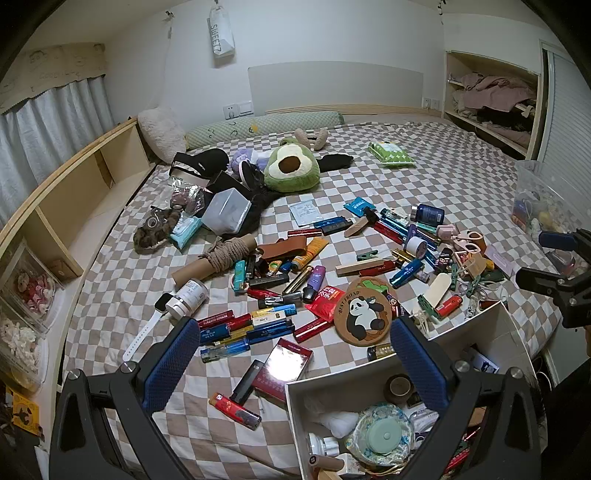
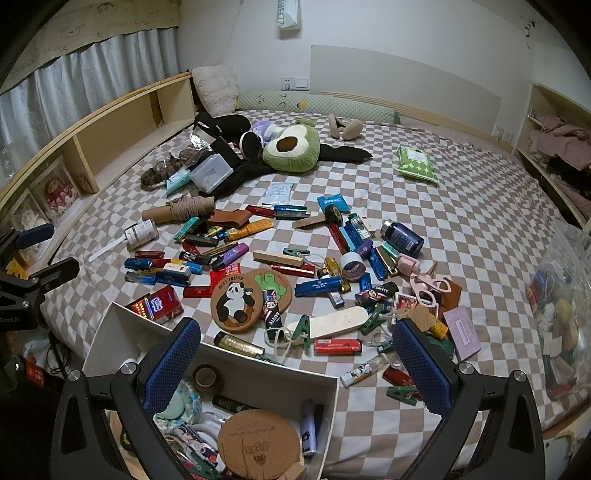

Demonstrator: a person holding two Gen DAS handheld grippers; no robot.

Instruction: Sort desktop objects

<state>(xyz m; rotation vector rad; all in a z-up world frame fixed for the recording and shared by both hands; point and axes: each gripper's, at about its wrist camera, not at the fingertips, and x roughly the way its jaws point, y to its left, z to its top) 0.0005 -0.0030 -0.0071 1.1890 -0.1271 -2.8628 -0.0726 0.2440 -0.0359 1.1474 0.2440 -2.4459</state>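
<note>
We hold the left gripper and right gripper released and empty above the white box, since it collects sorted clutter from the bed.

"BEST FRIEND" is printed along the rim of the round panda coaster. Just right of that coaster, "SAFETY" is read on a small dark lighter, and again on another lighter farther right. Far beyond the coaster, "SWEET7" is carried by a white bag hung on the wall, and "GOOD LUCK" is written on the curtain valance.
</note>
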